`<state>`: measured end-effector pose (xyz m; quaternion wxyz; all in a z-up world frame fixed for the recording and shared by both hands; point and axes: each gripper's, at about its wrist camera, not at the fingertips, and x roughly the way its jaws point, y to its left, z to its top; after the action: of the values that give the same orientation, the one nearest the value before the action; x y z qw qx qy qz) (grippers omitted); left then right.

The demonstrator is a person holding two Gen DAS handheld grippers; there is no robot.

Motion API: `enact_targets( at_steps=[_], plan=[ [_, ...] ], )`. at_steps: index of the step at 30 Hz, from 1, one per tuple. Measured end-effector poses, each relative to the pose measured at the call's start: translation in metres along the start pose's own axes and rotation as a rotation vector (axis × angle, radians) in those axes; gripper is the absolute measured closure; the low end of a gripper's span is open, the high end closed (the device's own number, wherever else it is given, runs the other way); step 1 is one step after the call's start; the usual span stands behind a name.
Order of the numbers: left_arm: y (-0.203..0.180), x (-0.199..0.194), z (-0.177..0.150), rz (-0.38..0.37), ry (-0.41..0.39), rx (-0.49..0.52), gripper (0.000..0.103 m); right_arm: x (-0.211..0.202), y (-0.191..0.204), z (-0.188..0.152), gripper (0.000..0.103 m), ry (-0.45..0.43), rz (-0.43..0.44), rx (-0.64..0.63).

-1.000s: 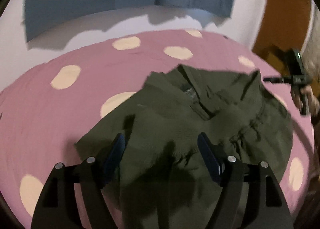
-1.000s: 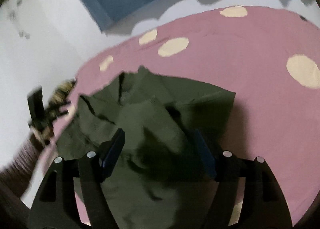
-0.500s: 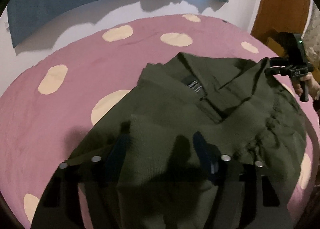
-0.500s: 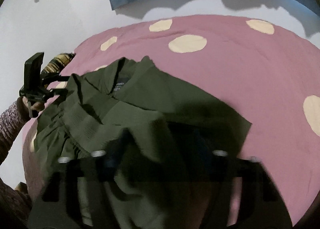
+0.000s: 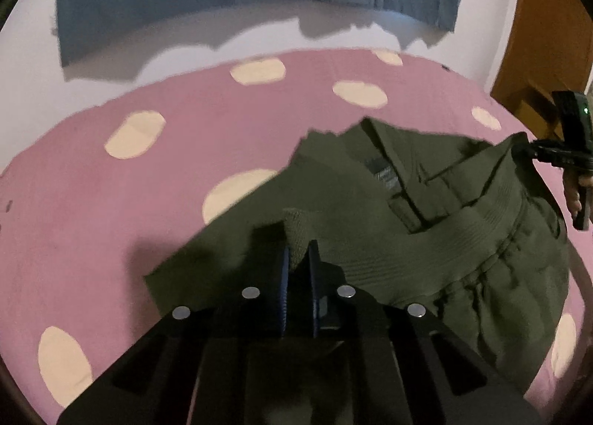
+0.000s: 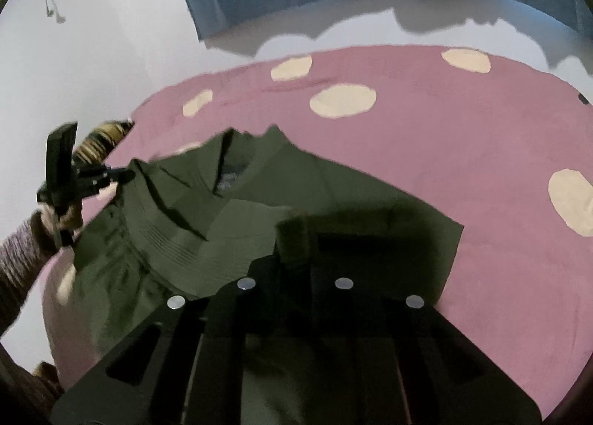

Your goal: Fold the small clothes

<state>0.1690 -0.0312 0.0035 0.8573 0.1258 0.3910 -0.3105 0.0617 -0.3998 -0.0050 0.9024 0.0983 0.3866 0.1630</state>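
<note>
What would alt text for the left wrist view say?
The left claw is shut on a fold of a dark green garment lying on a pink bedspread with cream spots. The right claw grips its far edge.

a bed carries everything, spread with a pink bedcover (image 5: 92,202) dotted with cream ovals, reaching back to a white wall. directly on it lies a dark olive-green garment (image 5: 426,239), rumpled, its collar and label facing up, one straight edge laid flat toward the cover's open side (image 6: 426,217).
</note>
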Motion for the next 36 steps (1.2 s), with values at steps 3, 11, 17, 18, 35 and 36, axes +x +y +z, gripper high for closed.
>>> enact_targets(
  at_steps=[3,11,17,18,35,36],
  plan=[
    [-0.001,-0.016,0.009,0.044,-0.048,-0.02,0.094,-0.008,0.002,0.009,0.094,-0.043,0.009,0.019],
    [0.022,-0.007,0.049,0.145,-0.078,-0.126,0.094,0.0,-0.007,0.051,0.094,-0.127,0.004,0.091],
    [0.036,0.035,0.056,0.206,0.004,-0.165,0.094,0.042,-0.032,0.071,0.094,-0.065,-0.033,0.176],
    [0.038,0.043,0.054,0.209,0.023,-0.177,0.094,0.051,-0.039,0.071,0.094,-0.046,-0.037,0.197],
    [0.054,0.099,0.028,0.257,0.12,-0.259,0.093,0.12,-0.09,0.043,0.094,0.106,-0.007,0.422],
    [0.055,0.1,0.027,0.258,0.118,-0.261,0.093,0.121,-0.092,0.041,0.094,0.104,0.0,0.433]
  ],
)
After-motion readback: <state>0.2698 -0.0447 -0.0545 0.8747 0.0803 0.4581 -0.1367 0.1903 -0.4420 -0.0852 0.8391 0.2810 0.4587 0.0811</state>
